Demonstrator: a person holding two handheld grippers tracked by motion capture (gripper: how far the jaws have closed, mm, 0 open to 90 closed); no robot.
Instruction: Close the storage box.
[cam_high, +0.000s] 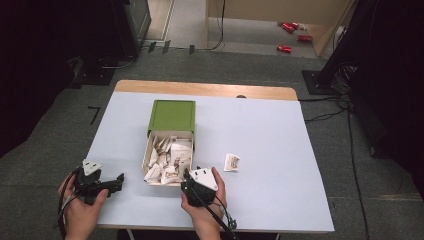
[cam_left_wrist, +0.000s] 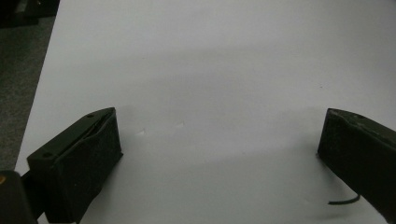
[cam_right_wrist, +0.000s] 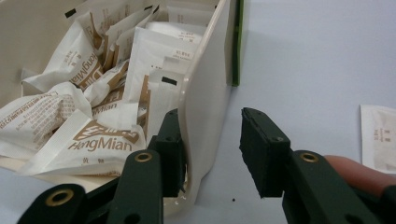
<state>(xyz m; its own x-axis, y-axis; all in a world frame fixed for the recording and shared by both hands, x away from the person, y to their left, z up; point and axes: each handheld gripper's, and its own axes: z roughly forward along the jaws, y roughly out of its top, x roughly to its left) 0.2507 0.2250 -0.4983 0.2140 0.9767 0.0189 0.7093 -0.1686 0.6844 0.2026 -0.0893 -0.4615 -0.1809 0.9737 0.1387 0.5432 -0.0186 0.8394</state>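
At mid-table: open box (cam_high: 168, 150) of sachets (cam_right_wrist: 88, 135), green lid behind | right gripper (cam_right_wrist: 210, 149) straddles its near corner wall, jaws not yet pressing, likely to steady or drag it | left gripper (cam_left_wrist: 219, 154) released, parked aside | stray sachet (cam_high: 231, 162) lies right of box.

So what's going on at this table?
A person holds a gripper in each hand at a white table. The right gripper straddles the near right wall of an open box of white sachets: one jaw is inside against the wall, the other outside with a gap. The left gripper rests open over bare table. One loose sachet lies to the right of the box.
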